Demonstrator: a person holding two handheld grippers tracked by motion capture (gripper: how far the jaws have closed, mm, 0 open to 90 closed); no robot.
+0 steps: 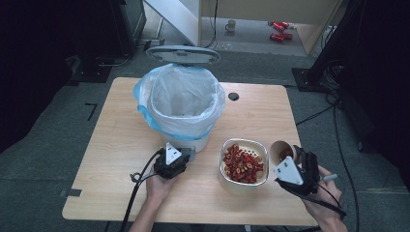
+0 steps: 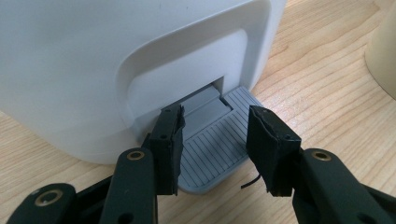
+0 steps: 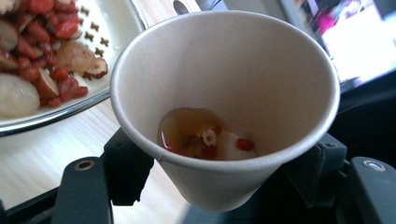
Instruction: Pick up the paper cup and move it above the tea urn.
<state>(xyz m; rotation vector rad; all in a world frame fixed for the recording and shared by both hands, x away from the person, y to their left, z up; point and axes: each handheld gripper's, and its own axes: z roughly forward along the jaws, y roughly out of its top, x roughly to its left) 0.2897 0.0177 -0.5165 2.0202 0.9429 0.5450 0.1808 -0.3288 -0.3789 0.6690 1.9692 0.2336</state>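
High view, lower right: right gripper [image 1: 294, 162] clamps a paper cup [image 1: 281, 151] beside the strainer bowl [image 1: 243, 161]. Lower centre, left gripper [image 1: 180, 157] stands half open over the bin's pedal [image 2: 212, 149].

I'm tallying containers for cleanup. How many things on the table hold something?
3: a lidded pedal bin with a plastic liner at the table's middle, a strainer bowl of red dried fruit in front of it, and a paper cup with some liquid in the right gripper.

We see grey floor [image 1: 43, 159] | light wooden tabletop [image 1: 116, 159] | dark surroundings | pale cabinet [image 1: 256, 14] beyond, mug [image 1: 230, 25] beneath
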